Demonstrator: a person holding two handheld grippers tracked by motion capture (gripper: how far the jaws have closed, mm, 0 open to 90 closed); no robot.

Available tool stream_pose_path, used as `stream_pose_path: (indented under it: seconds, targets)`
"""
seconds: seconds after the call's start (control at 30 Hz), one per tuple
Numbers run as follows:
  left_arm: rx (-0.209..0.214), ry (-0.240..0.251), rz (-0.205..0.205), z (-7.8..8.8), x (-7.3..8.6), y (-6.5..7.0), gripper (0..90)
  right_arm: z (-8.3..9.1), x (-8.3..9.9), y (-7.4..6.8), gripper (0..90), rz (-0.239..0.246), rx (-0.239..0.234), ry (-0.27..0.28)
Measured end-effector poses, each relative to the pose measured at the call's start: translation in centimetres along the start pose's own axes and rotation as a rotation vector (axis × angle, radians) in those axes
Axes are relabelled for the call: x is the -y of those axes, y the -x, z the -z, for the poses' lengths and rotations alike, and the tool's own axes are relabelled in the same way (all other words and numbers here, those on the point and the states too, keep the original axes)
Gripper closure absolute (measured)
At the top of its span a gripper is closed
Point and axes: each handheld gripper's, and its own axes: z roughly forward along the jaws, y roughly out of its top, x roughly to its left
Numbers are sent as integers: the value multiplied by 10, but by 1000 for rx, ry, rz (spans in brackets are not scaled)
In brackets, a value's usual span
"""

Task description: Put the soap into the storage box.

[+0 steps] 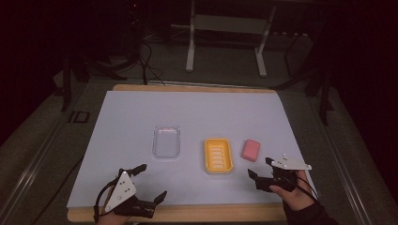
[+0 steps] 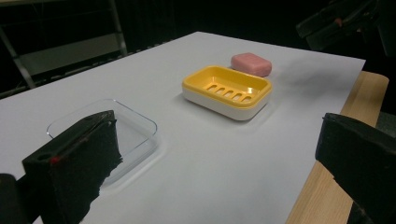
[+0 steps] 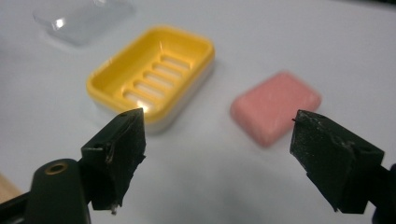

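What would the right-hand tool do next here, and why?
Probably ease the right hand-held gripper forward and down over the pink soap bar. Its jaws stand open and empty just short of the bar, which lies loose on the table beside the empty yellow soap dish.

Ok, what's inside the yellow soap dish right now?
Nothing: the yellow soap dish shows only its slotted bottom. The pink soap lies apart on the sheet. Below the slots can't be seen.

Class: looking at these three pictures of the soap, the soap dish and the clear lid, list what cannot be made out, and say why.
- Clear lid: near part hidden by a jaw, left gripper view.
- Pink soap: surface blurred, right gripper view.
- Yellow soap dish: anything under its slots too small, high view.
- Room behind table: too dark.
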Motion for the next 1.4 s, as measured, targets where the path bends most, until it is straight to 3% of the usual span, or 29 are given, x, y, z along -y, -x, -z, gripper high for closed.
stream_pose_path:
  seconds: [0.03, 0.13, 0.17, 0.2, 0.23, 0.27, 0.3, 0.43, 0.53, 0.57, 0.6, 0.63, 0.7, 0.8, 0.87, 0.97, 1.2, 1.27, 1.4]
  targets:
    - [0, 0, 0, 0, 0, 0, 3, 0, 0, 0, 183, 0, 0, 0]
    - [-2, -2, -1, 0, 0, 0, 3, -3, -1, 4, 215, -41, -11, -110]
    - [-2, -2, -1, 0, 0, 0, 3, -3, -1, 4, 215, -41, -11, -110]
    - [-4, -3, -2, 0, 0, 0, 3, -4, -2, 6, 220, -54, -15, -161]
    - [-4, -3, -2, 0, 0, 0, 3, -4, -2, 6, 220, -54, -15, -161]
    - [-3, -4, -1, 0, 0, 0, 3, -4, -3, 7, 228, -49, -11, -216]
    - [-3, -5, -2, 0, 0, -1, 3, -4, -4, 7, 228, -47, -7, -238]
    - [-3, -6, -3, 0, 0, -1, 3, -5, -7, 8, 228, -49, -8, -292]
    - [-3, -5, -2, 0, 0, -1, 3, -6, -11, 9, 229, -80, 6, -360]
    - [-3, -5, -2, 0, 0, -1, 3, -6, -11, 9, 229, -80, 6, -360]
    - [-2, -5, -3, 0, 0, -1, 3, -7, -12, 9, 229, -97, 6, -412]
    - [-2, -5, -3, 0, 0, -1, 3, -7, -12, 9, 229, -97, 6, -412]
    - [-2, -4, -2, 0, 0, -1, 3, -10, -12, 9, 230, -96, 8, -484]
    - [-1, -4, -1, 0, 0, 0, 3, -11, -12, 7, 230, -106, 4, -550]
    - [0, -3, 0, 0, 0, 0, 3, -11, -12, 7, 230, -106, 4, -550]
    - [1, -2, 1, 0, 0, 0, 3, -14, -15, 8, 230, -164, -3, -643]
    - [3, -3, 0, 0, 1, 0, 3, -18, -20, 9, 214, -212, 12, -685]
    - [3, -3, 0, 0, 0, 0, 3, -21, -20, 8, 141, -214, 1, -675]
    - [2, -2, -1, 0, 0, 0, 3, -27, -18, 6, 117, -210, 16, -623]
